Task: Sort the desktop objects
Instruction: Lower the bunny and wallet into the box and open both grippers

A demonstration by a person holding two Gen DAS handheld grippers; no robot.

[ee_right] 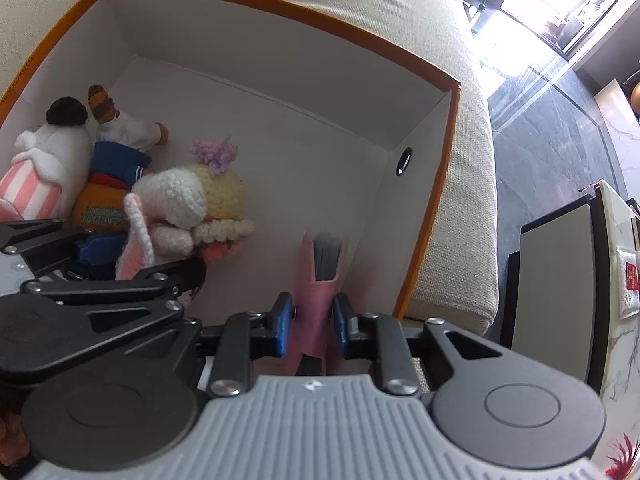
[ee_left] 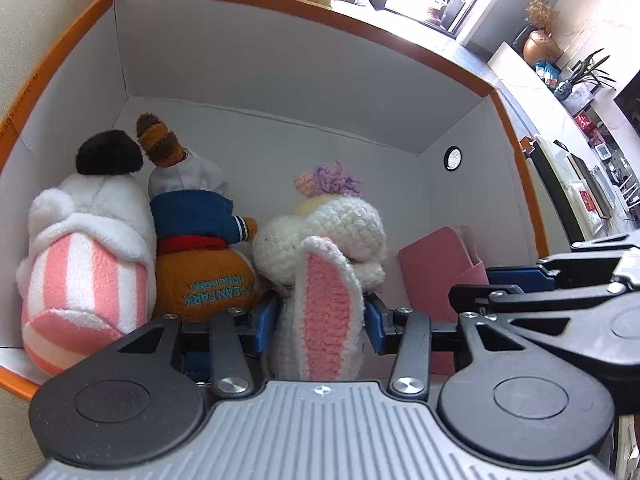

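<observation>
In the left wrist view, my left claw [ee_left: 320, 320] is closed on the crocheted rabbit [ee_left: 320, 248], its blue pads pressing both sides of the pink-lined ear, inside the orange-rimmed box [ee_left: 280, 4]. Just left of the rabbit sit the orange plush [ee_left: 208, 276] and the pink-striped plush [ee_left: 84, 264], packed against the box wall. The pink case [ee_left: 440, 264] stands to the right.

In the right wrist view, my right claw [ee_right: 313, 326] grips the pink case [ee_right: 316, 296] upright near the box's right wall, grey cards showing at its top. The rabbit [ee_right: 180, 200] lies left of it.
</observation>
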